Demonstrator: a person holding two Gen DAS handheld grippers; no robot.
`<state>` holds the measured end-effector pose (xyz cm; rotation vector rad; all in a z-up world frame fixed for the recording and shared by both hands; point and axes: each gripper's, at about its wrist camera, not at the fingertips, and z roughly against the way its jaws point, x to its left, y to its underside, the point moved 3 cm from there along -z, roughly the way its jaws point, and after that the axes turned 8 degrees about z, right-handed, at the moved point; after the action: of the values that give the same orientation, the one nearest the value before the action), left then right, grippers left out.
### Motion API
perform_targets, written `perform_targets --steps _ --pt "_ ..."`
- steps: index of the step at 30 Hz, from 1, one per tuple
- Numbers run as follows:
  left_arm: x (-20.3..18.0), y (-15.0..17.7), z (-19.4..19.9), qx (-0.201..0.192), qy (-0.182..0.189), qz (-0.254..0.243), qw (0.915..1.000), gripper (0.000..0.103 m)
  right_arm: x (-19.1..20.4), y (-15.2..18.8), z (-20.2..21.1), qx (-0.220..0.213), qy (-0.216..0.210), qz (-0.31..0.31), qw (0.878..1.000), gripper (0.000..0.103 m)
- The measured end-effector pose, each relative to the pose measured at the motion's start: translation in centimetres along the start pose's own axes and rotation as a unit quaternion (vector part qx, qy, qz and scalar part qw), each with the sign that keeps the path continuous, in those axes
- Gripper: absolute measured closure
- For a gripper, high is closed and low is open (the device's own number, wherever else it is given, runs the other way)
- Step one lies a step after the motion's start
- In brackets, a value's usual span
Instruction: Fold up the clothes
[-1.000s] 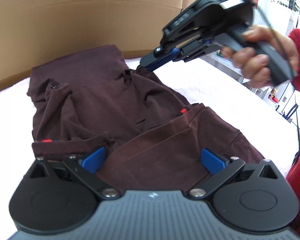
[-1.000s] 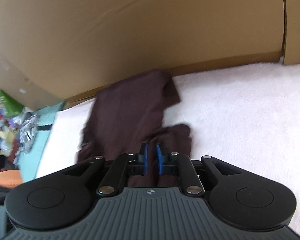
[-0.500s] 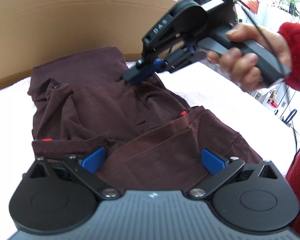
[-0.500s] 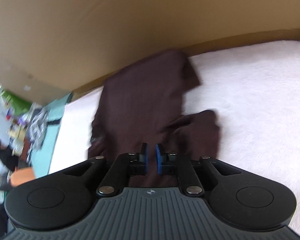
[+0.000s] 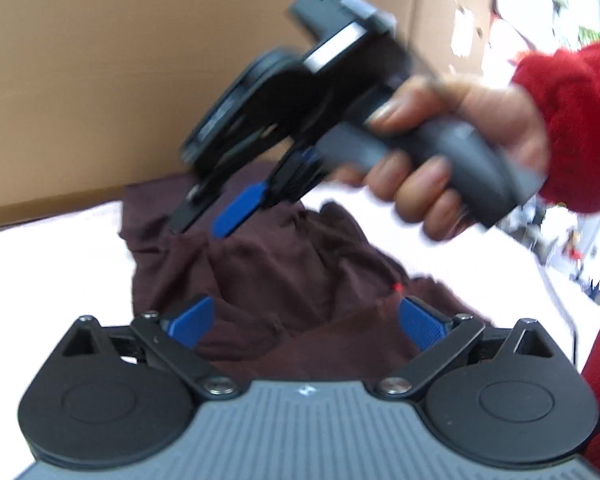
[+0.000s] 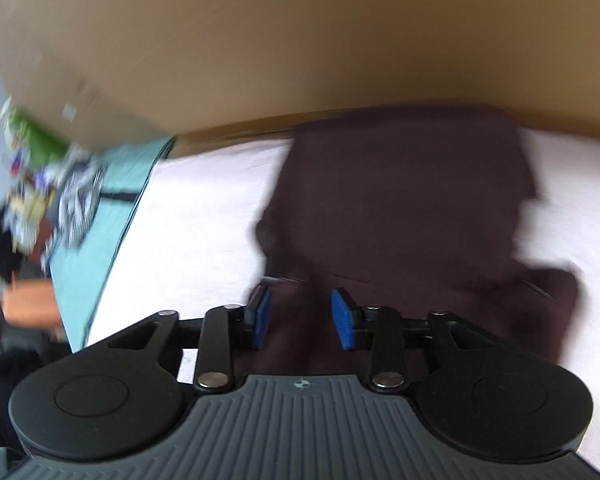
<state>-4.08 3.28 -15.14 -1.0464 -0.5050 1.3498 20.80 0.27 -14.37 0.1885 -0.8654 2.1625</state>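
1. Maroon garment [image 5: 292,276] lies crumpled on our white fleecy cover [image 5: 52,276], its far edge close to the cardboard wall [image 5: 100,80] behind it.
2. Our left gripper [image 5: 306,320] sits low at the near end of the garment with its jaws spread wide; the two blue pads [image 5: 190,320] stand well apart with cloth lying between them, and they hold nothing.
3. From the left wrist view, our right gripper [image 5: 216,220] tilts down over the far part of the garment, held by our right hand [image 5: 440,160] in a red sleeve [image 5: 572,128].
4. Its fingertips sit at the bunched cloth near the far edge; that view is blurred, so we cannot tell there whether they touch it.
5. From the right wrist view, the right gripper [image 6: 302,320] has its jaws partly open, with a clear gap between the blue pads [image 6: 342,320]; dark fabric shows through that gap, and nothing is pinched.
6. In that same view the garment [image 6: 412,208] spreads ahead of the fingers up to the foot of the cardboard wall [image 6: 300,40], with the white cover [image 6: 204,216] on both sides of it.
7. A teal sheet [image 6: 100,240] and a blurred heap of patterned things [image 6: 52,200] lie off to the left, past the cover's edge.
8. A small red mark [image 5: 399,287] shows on the cloth just beyond our left gripper's right pad.
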Motion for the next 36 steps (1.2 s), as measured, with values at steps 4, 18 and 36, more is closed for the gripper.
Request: perform_targets --steps 4,18,36 --pt "0.8 1.5 -1.3 0.049 -0.009 0.007 0.9987 0.003 1.2 -0.9 -2.4 0.029 0.072 0.055 0.995 0.094" --pt "1.8 2.7 -1.0 0.043 0.024 0.028 0.9984 0.001 -0.1 0.1 2.3 -0.032 0.012 0.042 0.999 0.086" --pt "1.5 2.7 -1.2 0.043 0.021 0.028 0.9984 0.001 -1.0 0.9 2.0 -0.026 0.003 0.008 1.000 0.070"
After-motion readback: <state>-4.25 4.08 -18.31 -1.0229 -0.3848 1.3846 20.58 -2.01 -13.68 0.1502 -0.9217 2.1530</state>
